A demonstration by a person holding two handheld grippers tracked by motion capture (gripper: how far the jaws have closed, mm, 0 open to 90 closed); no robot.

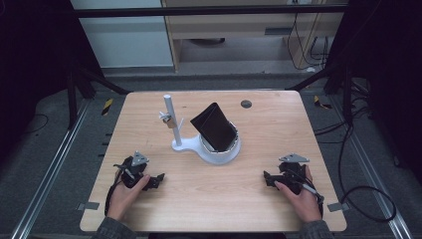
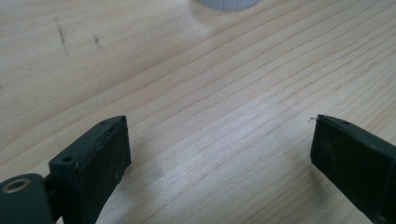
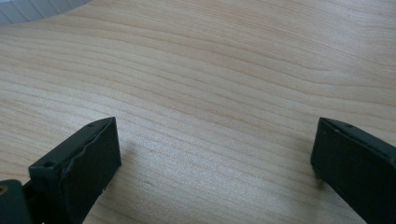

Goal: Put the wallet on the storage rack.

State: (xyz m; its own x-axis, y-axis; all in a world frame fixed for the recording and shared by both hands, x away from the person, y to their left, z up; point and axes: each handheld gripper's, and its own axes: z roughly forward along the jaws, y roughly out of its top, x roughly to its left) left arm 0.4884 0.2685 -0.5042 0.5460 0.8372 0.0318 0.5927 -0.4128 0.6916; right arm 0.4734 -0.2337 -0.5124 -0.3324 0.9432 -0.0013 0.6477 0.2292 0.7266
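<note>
The black pouch (image 1: pixel 214 127) leaning tilted in the white stand's cup (image 1: pixel 220 153) mid-table looks light, thin and floppy, best pinched at its upper edge, while both grippers (image 1: pixel 158 180) (image 1: pixel 267 179) rest spread and empty.

I see a black wallet (image 1: pixel 215 127) — folded, standing tilted in the white holder's (image 1: pixel 222 154) round bowl, mid-table; a white post (image 1: pixel 173 119) rises upright just beside it.
</note>
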